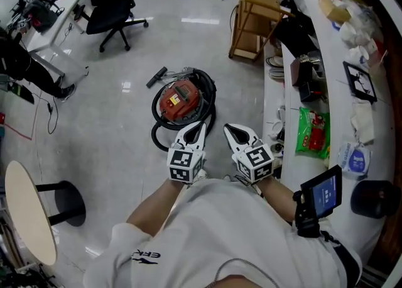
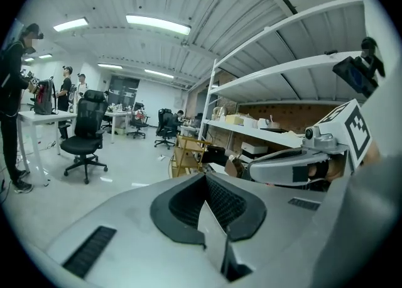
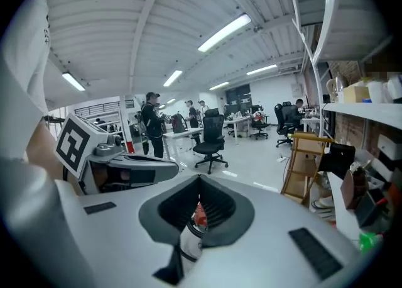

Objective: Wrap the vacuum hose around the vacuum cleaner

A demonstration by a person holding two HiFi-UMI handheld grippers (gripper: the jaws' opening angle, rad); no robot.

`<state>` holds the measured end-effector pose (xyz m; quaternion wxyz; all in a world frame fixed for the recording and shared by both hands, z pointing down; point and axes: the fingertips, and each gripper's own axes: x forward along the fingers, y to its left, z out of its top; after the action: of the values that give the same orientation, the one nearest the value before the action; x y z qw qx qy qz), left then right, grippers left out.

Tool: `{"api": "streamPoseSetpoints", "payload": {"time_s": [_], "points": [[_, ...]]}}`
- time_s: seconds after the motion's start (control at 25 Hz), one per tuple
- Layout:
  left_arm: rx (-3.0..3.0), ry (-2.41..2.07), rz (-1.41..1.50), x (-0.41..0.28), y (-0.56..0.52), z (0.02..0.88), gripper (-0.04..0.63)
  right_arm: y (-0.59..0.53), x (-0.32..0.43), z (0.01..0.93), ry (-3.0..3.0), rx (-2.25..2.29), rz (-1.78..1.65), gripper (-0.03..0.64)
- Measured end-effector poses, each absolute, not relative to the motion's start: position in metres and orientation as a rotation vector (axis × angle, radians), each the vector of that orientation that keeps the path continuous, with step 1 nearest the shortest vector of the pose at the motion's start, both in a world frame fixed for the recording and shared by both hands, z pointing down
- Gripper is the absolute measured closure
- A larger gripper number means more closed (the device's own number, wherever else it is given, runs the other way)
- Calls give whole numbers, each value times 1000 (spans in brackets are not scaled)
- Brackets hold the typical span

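The red vacuum cleaner (image 1: 180,101) sits on the grey floor, with its black hose (image 1: 210,94) coiled around the body and one loop (image 1: 159,136) lying at the near side. A dark nozzle (image 1: 157,77) rests beside it at the upper left. My left gripper (image 1: 198,127) and right gripper (image 1: 231,131) hover side by side above the floor, close to the person's chest, nearer than the vacuum. Both are shut and hold nothing. In the left gripper view the jaws (image 2: 204,177) meet over open office space. A sliver of red shows below the closed jaws (image 3: 200,183) in the right gripper view.
A long white shelf (image 1: 326,85) with boxes and a green packet (image 1: 313,131) runs along the right. A wooden rack (image 1: 254,16) stands beyond the vacuum. A black office chair (image 1: 110,7) and desks are at the far left, and a round stool top (image 1: 28,211) at the near left.
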<state>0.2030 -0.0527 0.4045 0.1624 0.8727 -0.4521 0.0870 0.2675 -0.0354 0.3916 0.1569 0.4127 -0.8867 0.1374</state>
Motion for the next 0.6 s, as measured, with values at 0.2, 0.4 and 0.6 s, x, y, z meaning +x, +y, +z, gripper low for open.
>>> {"api": "streamPoseSetpoints", "payload": {"time_s": [0.2,0.4,0.6], "points": [[2506,-1280,215,219,-30,388,594,-14,268,377,-2590,1143,366,614],[2516,-1305,206,217,-16,377,594,-3,269,373,-2608,1133,366,614],[2507,-1347,189,206,-11,373,594,0,269,366,-2620,1139,349,614]]}}
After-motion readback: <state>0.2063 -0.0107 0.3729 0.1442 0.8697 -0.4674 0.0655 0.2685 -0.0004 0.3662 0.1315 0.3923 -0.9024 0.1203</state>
